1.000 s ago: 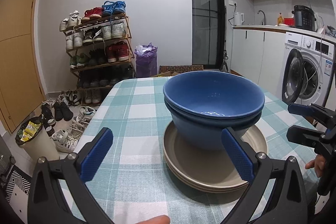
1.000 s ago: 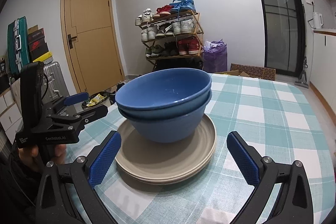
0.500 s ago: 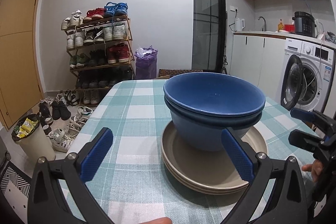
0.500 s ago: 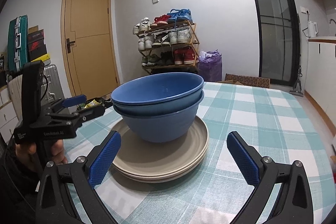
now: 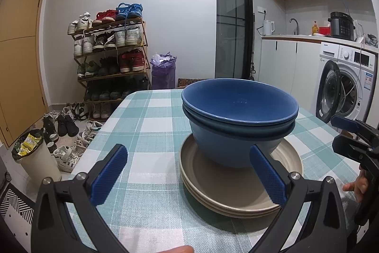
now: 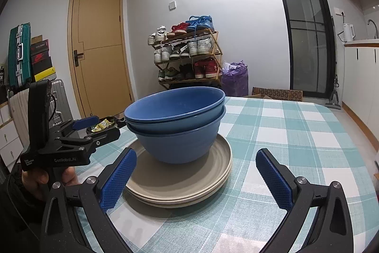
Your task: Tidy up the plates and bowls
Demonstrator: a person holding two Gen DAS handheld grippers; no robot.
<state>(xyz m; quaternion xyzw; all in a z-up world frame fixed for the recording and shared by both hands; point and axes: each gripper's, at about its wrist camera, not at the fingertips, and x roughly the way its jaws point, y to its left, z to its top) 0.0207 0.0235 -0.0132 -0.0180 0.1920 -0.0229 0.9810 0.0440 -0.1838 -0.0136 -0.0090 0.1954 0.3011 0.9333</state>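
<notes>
Hovering level: left gripper (image 5: pixel 188 172), right gripper (image 6: pixel 196 178), jaws spread.

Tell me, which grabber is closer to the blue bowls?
Left, but only just. The left gripper reaches one finger beside the blue bowls, above the plates; the right gripper faces them from the other side, slightly farther back. Both are open.

Black frames, blue ribbed fingers (image 6: pixel 119 179)
</notes>
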